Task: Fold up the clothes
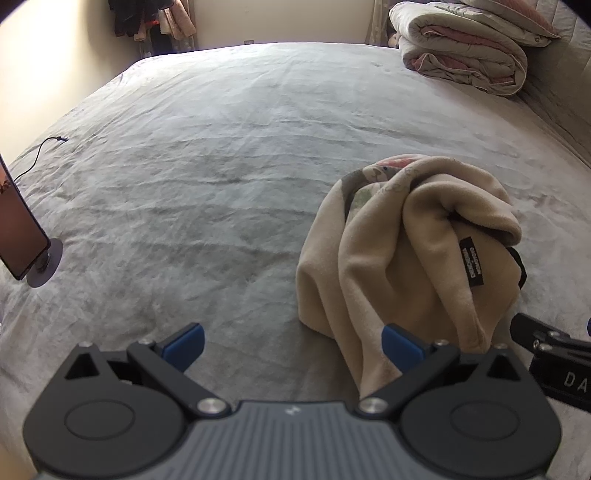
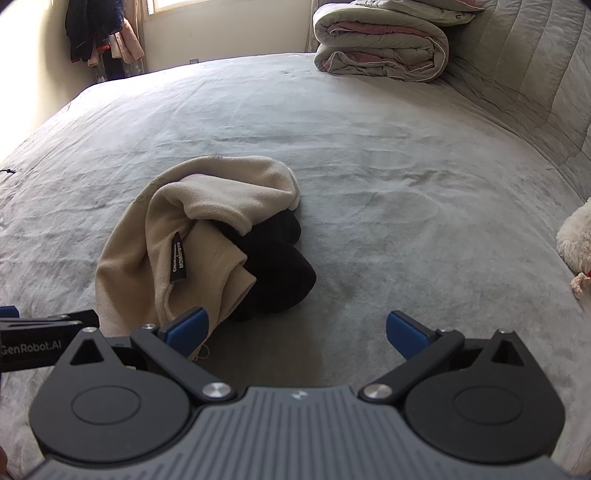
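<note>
A crumpled beige fleece garment (image 1: 413, 251) with a black label and black parts lies bunched on the grey bed. It also shows in the right wrist view (image 2: 177, 240), with its black part (image 2: 280, 269) on the right side. My left gripper (image 1: 291, 347) is open and empty, low over the bed, its right finger beside the garment's near edge. My right gripper (image 2: 295, 332) is open and empty, its left finger touching or just in front of the garment's near hem. The right gripper's body shows at the left wrist view's right edge (image 1: 554, 354).
The grey bed sheet (image 1: 221, 166) spreads wide. A folded duvet (image 1: 465, 48) lies at the far right corner. A phone on a round stand (image 1: 22, 229) with a cable sits at the left. A white plush toy (image 2: 576, 243) lies at the right. Clothes hang in the far corner (image 2: 103, 33).
</note>
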The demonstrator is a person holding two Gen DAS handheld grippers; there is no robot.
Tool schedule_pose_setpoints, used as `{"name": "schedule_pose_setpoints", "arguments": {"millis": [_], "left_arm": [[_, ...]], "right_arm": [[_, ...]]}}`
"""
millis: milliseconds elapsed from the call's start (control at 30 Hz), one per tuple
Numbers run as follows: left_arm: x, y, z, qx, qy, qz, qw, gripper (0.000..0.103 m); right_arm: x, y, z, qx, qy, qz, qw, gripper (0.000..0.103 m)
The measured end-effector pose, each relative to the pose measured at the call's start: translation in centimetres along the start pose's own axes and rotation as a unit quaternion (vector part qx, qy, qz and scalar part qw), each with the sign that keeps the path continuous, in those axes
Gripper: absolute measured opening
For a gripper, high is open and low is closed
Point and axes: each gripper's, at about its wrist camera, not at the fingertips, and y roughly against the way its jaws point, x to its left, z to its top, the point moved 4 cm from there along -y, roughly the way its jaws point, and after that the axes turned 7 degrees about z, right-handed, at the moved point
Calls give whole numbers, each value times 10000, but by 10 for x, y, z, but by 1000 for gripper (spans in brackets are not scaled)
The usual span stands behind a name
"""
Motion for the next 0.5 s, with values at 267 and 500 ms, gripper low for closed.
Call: {"name": "schedule_pose_setpoints", "arguments": {"millis": [267,500], "left_arm": [[2,0,1,-21,46,24,10000,102],[3,0,2,-41,45,52,10000,102]], "right_arm": [[0,-1,-1,19,-3,-11,10000,103],[0,-2,-1,25,-27,-7,10000,103]]}}
